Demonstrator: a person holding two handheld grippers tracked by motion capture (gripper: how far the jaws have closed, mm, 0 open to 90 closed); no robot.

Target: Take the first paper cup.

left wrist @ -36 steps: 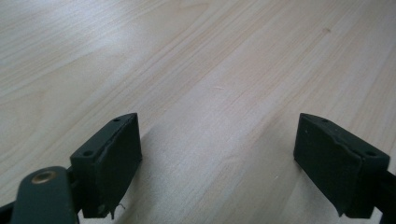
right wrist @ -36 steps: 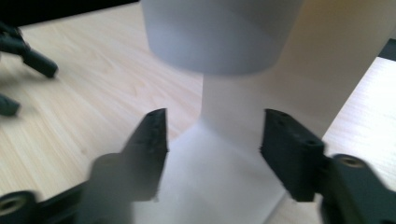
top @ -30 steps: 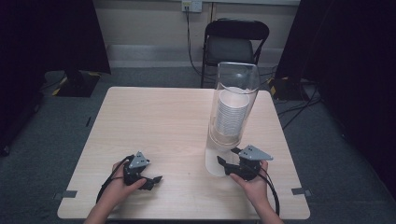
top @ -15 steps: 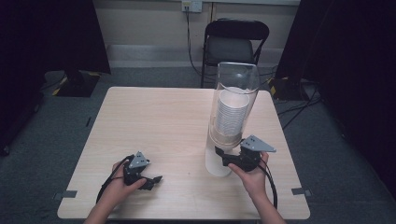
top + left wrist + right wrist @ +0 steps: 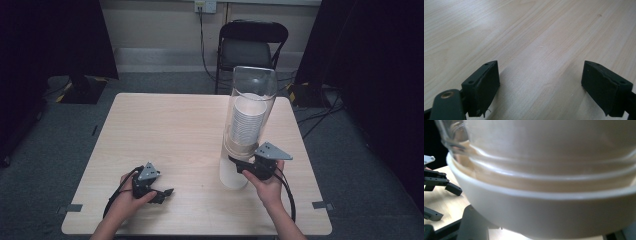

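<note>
A tall clear dispenser tube (image 5: 253, 90) stands on the right half of the wooden table (image 5: 165, 125), with a stack of white cups (image 5: 247, 122) inside it. A white cup (image 5: 233, 176) sticks out below the tube's base. My right gripper (image 5: 239, 166) is at that cup from the right, open, one jaw on each side of it. In the right gripper view the cup's rim (image 5: 544, 195) is very close and hides the jaw tips. My left gripper (image 5: 162, 194) rests near the table's front left, open, with bare wood between its jaws (image 5: 541, 85).
A black chair (image 5: 252, 47) stands behind the table's far edge, close to the tube. Cables (image 5: 315, 115) lie on the floor at the right. Dark curtains (image 5: 380, 75) close both sides.
My right gripper has moved left and slightly up, from a little way off to the cup under the tube. The left gripper has stayed where it was.
</note>
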